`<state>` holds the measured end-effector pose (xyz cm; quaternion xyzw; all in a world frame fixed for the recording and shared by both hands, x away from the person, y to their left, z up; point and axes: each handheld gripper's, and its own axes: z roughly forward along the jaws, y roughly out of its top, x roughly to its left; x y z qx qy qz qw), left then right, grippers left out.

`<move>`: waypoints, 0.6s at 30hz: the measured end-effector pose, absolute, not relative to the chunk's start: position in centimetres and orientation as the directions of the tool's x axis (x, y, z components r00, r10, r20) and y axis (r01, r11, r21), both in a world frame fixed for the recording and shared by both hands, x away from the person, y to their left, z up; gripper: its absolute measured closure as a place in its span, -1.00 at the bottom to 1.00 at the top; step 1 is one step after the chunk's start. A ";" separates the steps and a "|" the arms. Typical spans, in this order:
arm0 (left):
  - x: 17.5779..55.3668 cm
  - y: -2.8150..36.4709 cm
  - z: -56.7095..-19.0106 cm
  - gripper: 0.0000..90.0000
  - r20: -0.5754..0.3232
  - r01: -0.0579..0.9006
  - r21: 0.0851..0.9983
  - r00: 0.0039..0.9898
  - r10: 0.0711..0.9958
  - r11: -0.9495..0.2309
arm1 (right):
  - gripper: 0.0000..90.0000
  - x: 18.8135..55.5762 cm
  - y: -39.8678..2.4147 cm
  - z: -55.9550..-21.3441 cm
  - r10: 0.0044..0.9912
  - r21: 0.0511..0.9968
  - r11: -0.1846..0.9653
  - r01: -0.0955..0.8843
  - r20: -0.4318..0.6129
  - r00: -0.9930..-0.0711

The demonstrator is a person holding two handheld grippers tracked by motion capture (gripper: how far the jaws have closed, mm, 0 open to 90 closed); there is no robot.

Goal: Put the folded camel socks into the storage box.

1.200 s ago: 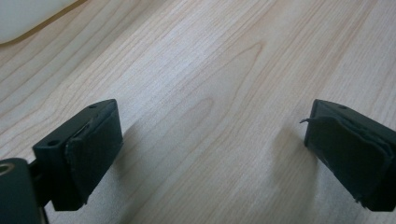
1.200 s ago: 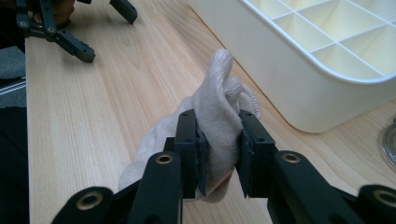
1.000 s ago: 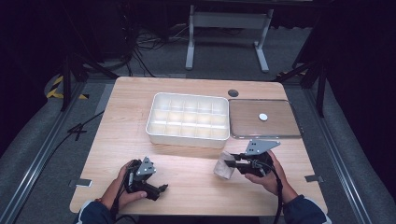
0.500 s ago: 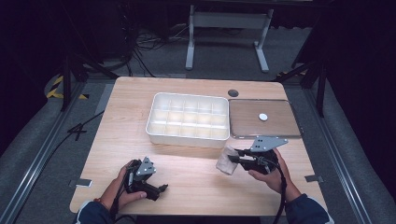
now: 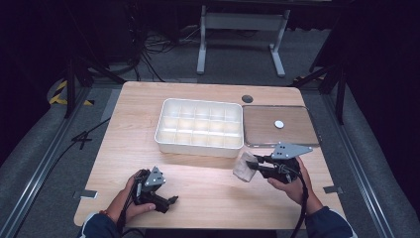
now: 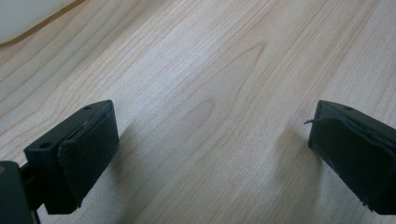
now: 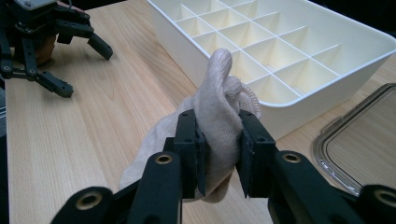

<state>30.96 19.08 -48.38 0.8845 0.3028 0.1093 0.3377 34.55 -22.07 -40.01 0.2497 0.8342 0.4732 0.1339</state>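
High view has the right gripper (image 5: 253,165) at about 4 o'clock on the table (image 5: 208,193), jaws clamped on a beige cloth (image 5: 243,167) just off the tray's (image 5: 199,144) near right corner. Right gripper view shows the cloth (image 7: 218,121) pinched mid-body — long axis roughly upright, one folded end poking up toward the tray (image 7: 299,100), the rest drooping to the wood. Left gripper (image 5: 168,202) sits at 7 o'clock, jaws spread wide over bare table (image 6: 205,107) — holding nothing.
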 end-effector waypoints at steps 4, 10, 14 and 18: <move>31.0 19.0 -48.4 -0.96 -0.010 0.459 0.665 0.795 0.607 -0.589 | 0.60 34.2 -22.2 -39.6 0.553 0.862 0.424 0.279 -0.003 -0.833; 31.0 19.0 -48.4 -0.98 -0.008 0.460 0.661 0.794 0.608 -0.592 | 0.60 34.1 -22.7 -39.1 0.565 0.870 0.410 0.273 -0.007 -0.825; 31.1 18.9 -48.4 -0.99 -0.008 0.460 0.660 0.795 0.607 -0.593 | 0.60 34.5 -22.9 -38.3 0.570 0.884 0.384 0.269 0.002 -0.821; 31.1 18.9 -48.4 -0.99 -0.013 0.463 0.661 0.794 0.608 -0.591 | 0.60 35.0 -22.5 -37.4 0.577 0.889 0.384 0.251 -0.019 -0.817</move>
